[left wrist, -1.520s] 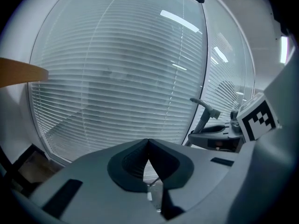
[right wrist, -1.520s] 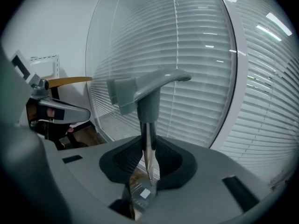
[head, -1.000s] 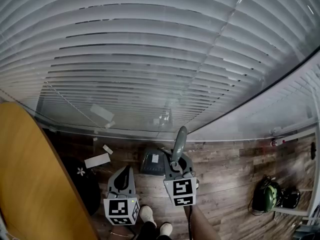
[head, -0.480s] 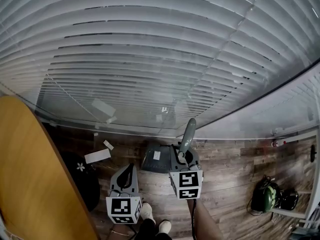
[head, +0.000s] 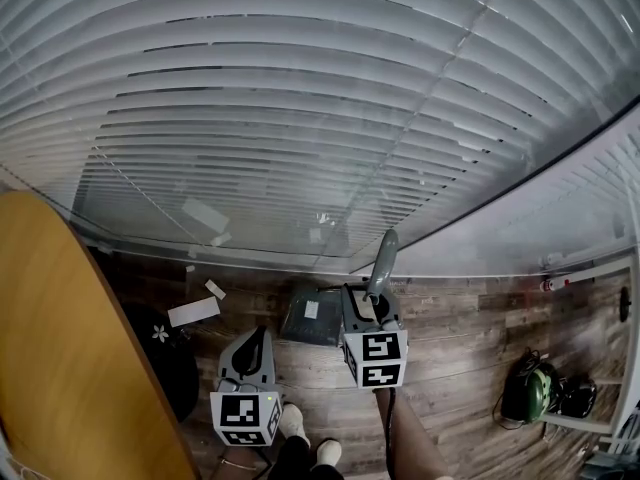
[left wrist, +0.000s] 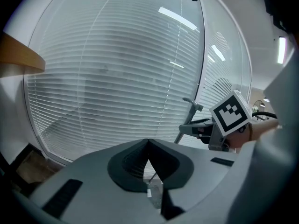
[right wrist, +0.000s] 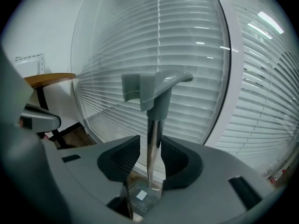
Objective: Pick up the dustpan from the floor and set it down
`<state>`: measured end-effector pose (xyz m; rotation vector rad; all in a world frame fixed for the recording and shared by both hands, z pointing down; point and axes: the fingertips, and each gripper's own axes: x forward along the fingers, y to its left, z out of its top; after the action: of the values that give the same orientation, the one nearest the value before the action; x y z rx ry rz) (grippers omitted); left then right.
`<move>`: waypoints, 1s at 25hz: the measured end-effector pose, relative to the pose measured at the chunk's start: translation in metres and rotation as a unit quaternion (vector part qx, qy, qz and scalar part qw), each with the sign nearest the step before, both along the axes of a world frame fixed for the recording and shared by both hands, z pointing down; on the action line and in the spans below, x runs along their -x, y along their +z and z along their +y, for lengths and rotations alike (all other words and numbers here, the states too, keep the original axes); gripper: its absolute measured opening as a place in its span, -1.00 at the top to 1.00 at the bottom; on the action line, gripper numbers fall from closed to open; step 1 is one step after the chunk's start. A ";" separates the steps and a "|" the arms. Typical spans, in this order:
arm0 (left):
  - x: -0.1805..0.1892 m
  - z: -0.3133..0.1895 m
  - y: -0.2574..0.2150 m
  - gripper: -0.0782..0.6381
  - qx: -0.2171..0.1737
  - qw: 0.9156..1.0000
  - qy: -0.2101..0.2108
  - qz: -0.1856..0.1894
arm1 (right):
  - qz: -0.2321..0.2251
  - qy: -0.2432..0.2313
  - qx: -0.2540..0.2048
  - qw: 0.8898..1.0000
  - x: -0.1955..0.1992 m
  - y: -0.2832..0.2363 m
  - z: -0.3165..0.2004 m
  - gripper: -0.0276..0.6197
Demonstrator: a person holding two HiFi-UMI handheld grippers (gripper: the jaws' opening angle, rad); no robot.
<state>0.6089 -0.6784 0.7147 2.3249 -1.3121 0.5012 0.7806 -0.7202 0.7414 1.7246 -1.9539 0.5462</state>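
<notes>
On the dark dustpan [head: 298,326], a small white sticker [head: 313,310], print illegible

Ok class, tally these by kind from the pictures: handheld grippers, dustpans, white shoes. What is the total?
grippers: 2, the left gripper and the right gripper
dustpan: 1
white shoes: 2
total: 5

Window blinds [head: 300,118] close ahead, round wooden table [head: 60,348] left, open floor [head: 460,338] right.
</notes>
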 end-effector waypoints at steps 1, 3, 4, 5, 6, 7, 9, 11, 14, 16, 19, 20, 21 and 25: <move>0.001 0.001 -0.001 0.73 -0.001 1.000 0.000 0.001 | -0.003 0.002 0.003 1.000 0.000 0.001 0.001 0.50; 0.002 0.003 -0.003 0.73 -0.002 1.000 0.001 0.001 | -0.011 0.009 0.008 1.000 -0.001 0.003 0.006 0.47; 0.002 0.004 -0.005 0.73 -0.003 1.000 0.001 0.001 | -0.017 0.015 0.011 1.000 -0.003 0.004 0.008 0.45; 0.001 0.006 -0.007 0.73 -0.003 1.000 0.001 0.001 | -0.023 0.020 0.012 0.999 -0.005 0.004 0.010 0.43; 0.000 0.007 -0.008 0.73 -0.004 1.000 0.001 0.001 | -0.030 0.024 0.011 0.999 -0.006 0.002 0.012 0.41; 0.000 0.009 -0.010 0.73 -0.005 1.000 0.000 0.001 | -0.034 0.026 0.009 0.999 -0.007 -0.001 0.013 0.40; 0.001 0.012 -0.012 0.73 -0.006 1.000 -0.001 0.000 | -0.036 0.028 0.003 0.999 -0.007 -0.006 0.017 0.39; 0.003 0.017 -0.015 0.73 -0.005 1.000 -0.003 0.000 | -0.035 0.027 0.000 0.999 -0.007 -0.009 0.023 0.39; 0.001 0.024 -0.023 0.73 -0.006 1.000 -0.007 0.001 | -0.033 0.029 0.002 0.999 -0.013 -0.014 0.035 0.39; -0.002 0.028 -0.031 0.73 -0.012 1.000 -0.005 -0.001 | -0.034 0.035 0.003 0.999 -0.018 -0.019 0.041 0.39; -0.004 0.035 -0.043 0.73 -0.019 1.000 -0.007 -0.002 | -0.031 0.043 0.003 0.999 -0.024 -0.029 0.055 0.39; -0.004 0.038 -0.049 0.73 -0.021 1.000 -0.008 -0.001 | -0.027 0.046 0.002 0.999 -0.027 -0.035 0.060 0.39; -0.005 0.041 -0.055 0.73 -0.024 1.000 -0.009 0.001 | -0.023 0.048 -0.001 0.999 -0.029 -0.042 0.065 0.39; -0.008 0.055 -0.085 0.73 -0.041 0.999 -0.012 0.007 | -0.028 0.054 -0.023 0.998 -0.033 -0.075 0.089 0.40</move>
<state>0.6173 -0.6233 0.6301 2.3719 -1.3768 0.4312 0.8135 -0.6308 0.6660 1.8694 -1.9345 0.5989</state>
